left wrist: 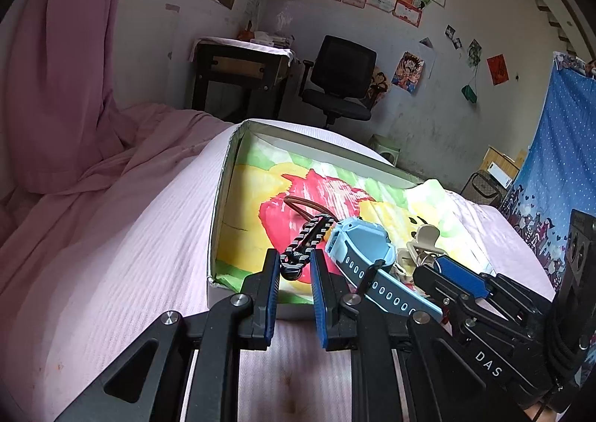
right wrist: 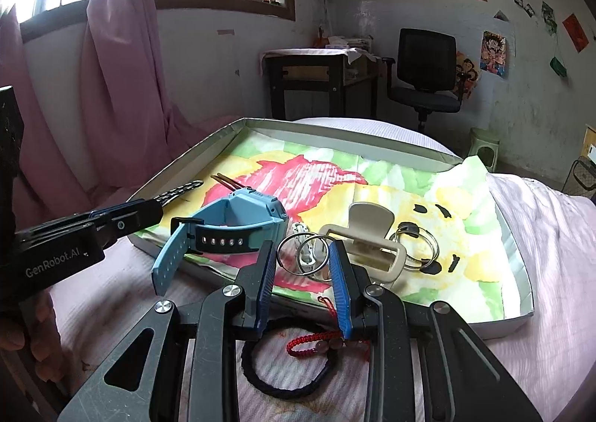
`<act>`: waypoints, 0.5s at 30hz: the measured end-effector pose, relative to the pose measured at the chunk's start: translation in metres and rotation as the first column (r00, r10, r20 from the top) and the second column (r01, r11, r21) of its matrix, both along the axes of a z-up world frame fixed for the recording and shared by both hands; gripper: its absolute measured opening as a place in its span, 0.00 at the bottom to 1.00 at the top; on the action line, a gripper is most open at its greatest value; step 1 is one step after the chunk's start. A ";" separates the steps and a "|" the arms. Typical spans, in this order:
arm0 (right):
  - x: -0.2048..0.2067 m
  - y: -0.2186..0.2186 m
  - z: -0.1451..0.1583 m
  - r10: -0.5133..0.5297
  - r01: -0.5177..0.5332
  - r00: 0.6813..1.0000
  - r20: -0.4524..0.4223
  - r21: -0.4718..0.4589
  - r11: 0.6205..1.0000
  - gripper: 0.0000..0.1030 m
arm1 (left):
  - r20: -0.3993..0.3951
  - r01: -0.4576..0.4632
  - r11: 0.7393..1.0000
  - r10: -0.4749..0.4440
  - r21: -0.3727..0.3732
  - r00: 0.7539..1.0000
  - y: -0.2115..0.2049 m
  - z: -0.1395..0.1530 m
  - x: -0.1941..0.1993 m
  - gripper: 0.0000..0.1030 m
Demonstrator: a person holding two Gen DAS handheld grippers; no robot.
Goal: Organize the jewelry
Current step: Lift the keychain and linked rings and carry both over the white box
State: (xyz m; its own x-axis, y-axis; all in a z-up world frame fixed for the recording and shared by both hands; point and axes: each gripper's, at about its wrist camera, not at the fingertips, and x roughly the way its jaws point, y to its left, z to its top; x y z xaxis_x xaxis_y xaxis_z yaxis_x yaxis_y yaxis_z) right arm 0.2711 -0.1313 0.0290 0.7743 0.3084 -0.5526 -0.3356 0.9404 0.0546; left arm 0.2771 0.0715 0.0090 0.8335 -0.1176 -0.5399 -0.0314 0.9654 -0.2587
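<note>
Pink bed (left wrist: pixel 111 273) carries a shallow tray (right wrist: pixel 335 140) gathering jewelry; left gripper (left wrist: pixel 295 265) fingers clench a braided bracelet (left wrist: pixel 307 241), right gripper (right wrist: pixel 302 260) fingers clasp metal rings (right wrist: pixel 303 256).

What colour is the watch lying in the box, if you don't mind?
Light blue watch, its strap darker inside; the right wrist view shows it best.

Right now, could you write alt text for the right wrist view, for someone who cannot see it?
The right gripper pinches linked silver rings over a shallow box lined with bright painted paper, on a pink bed. In the box lie a blue watch and a beige hair clip; the left gripper holds a black-and-white braided bracelet.
</note>
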 end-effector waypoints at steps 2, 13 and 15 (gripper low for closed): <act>0.001 0.002 -0.001 0.000 0.000 1.000 -0.007 -0.002 1.000 0.25 | 0.001 0.001 1.000 -0.001 0.000 1.000 0.000 0.000 0.000 0.16; 0.003 0.001 -0.002 -0.006 0.006 1.000 -0.025 -0.002 1.000 0.26 | 0.001 0.025 1.000 -0.025 -0.008 1.000 -0.003 -0.003 -0.001 0.20; 0.003 0.001 -0.001 -0.014 0.013 1.000 -0.022 -0.005 1.000 0.26 | 0.006 0.036 0.999 -0.036 -0.009 0.999 -0.004 -0.004 -0.003 0.24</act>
State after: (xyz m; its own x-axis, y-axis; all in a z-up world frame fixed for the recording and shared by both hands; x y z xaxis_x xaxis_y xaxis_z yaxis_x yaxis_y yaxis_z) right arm 0.2744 -0.1307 0.0276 0.7662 0.2952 -0.5708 -0.3217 0.9451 0.0569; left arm 0.2743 0.0677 0.0054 0.8320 -0.1523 -0.5335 0.0046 0.9635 -0.2678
